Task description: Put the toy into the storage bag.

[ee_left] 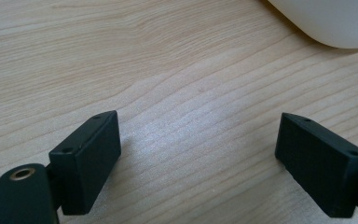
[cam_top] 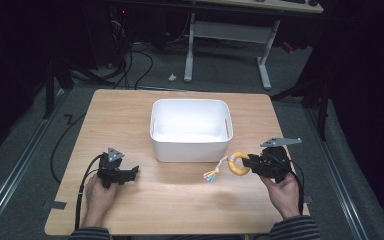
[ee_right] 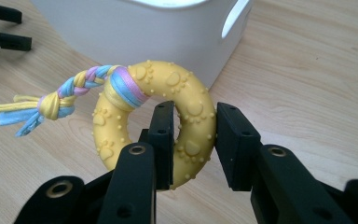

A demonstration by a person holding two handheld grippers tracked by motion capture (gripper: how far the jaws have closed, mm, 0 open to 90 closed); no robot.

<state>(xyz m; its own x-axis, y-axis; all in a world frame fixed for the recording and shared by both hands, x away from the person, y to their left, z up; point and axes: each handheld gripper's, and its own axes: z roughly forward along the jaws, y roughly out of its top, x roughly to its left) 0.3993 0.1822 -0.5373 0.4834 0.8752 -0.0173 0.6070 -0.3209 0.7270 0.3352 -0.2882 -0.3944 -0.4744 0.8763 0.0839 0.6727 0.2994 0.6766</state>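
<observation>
A: Right side first. Pose?

B: Right hand (cam_top: 285, 192) low at table's (cam_top: 180, 197) near-right edge, wrist coming in from bottom. Right gripper (cam_top: 247, 164) aimed left, twd middle of table, held off the wood. Jaws pinching yellow ring toy (ee_right: 168, 116): one pad through the hole, other on outer rim, both pressed tight on one side of ring.

A: Toy's spot?

B: In the air just in front of white bin's (cam_top: 191, 150) near-right corner, not touching it as far as can be told. Braided tail (cam_top: 215, 170), pastel strands, hanging off ring's left, drooping twd table.

A: Left?

B: Left hand (cam_top: 99, 192) at near-left, wrapped round left gripper (ee_left: 198, 154), pointing right and slightly down at bare wood. Jaws spread wide, nothing btwn them. Bin corner just at top right of left gripper view.

A: Any writing, brands?

B: None readable. Paw-print and dot relief on ring; no text on bin or grippers.
</observation>
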